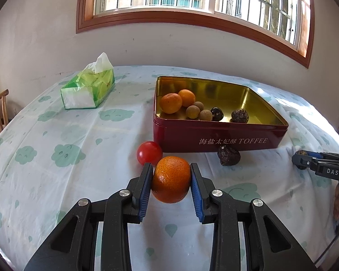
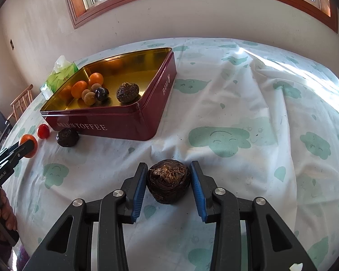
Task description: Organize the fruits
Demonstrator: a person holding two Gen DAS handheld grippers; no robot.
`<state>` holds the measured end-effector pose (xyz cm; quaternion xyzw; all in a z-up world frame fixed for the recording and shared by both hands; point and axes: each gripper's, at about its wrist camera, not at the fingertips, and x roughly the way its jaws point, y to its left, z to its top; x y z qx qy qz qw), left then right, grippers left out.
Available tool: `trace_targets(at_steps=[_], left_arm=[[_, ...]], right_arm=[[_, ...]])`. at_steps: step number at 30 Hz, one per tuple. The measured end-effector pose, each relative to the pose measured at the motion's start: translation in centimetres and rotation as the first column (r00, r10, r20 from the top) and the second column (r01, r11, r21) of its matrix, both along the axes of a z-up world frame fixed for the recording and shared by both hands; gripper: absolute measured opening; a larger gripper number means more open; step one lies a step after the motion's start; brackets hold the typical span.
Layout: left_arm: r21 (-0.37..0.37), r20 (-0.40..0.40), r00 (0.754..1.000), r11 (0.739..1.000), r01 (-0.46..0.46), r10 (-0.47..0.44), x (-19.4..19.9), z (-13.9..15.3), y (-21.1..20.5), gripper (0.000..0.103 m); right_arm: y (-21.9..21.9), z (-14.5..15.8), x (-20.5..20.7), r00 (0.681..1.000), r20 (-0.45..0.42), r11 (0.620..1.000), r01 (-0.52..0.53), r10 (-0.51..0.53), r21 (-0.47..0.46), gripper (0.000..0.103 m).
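Crosswise, tin [image 1: 214, 140] long side frontward.

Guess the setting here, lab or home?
Likely a home room: a table under a cloud-print cloth, a green tissue pack, a barred wood-framed window, and a wooden chair beside it.

The tin [image 1: 214, 140] sits on the table [image 1: 56, 180]. Fruits lie in it. The tissue pack [image 1: 88, 88] lies left, maybe slightly behind.

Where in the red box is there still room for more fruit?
The red tin is bare along its right side and back wall. Its front left corner is crowded: oranges, small brown fruits and dark ones.
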<state>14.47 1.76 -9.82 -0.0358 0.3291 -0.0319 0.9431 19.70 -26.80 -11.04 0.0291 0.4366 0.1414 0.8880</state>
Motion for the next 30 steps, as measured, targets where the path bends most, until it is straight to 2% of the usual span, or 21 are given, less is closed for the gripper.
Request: trace_targets(at_steps=[6,10,12,15,20,26,30], left_arm=[[-0.002,-0.011,1.000,1.000,-0.008,0.008,0.2,-0.1,0.1,0.034],[0.000,-0.014,1.000,1.000,-0.012,0.012,0.2,-0.1,0.1,0.034],[-0.001,-0.017,1.000,1.000,-0.013,0.013,0.3,-0.1,0.1,0.034],[0.008,-0.018,1.000,1.000,-0.017,0.017,0.3,-0.1,0.0,0.034],[0.023,-0.008,1.000,1.000,-0.012,0.012,0.1,0.0,-0.2,0.034],[0.015,0.033,0.999,0.999,-0.028,0.027,-1.1,1.0,0.0,0.034],[0.029,0.103,0.994,0.999,-0.032,0.028,-3.5,3.6,-0.3,0.034]], right_arm=[[1.1,0.0,-0.1,1.000,0.011,0.996,-0.005,0.006,-0.093,0.038],[0.8,0.5,-0.8,0.999,0.012,0.999,0.046,-0.046,0.005,0.035],[1.3,1.4,-2.1,0.998,0.050,0.997,0.028,-0.032,0.072,0.035],[3.3,3.0,-3.9,0.994,0.110,0.994,-0.024,0.012,0.110,0.035],[5.7,5.6,-5.5,0.986,0.162,0.978,-0.082,0.051,0.193,0.035],[6.6,8.5,-8.3,0.966,0.242,0.973,-0.138,0.091,0.184,0.035],[5.9,10.2,-9.9,0.954,0.287,0.973,-0.143,0.088,0.178,0.035]])
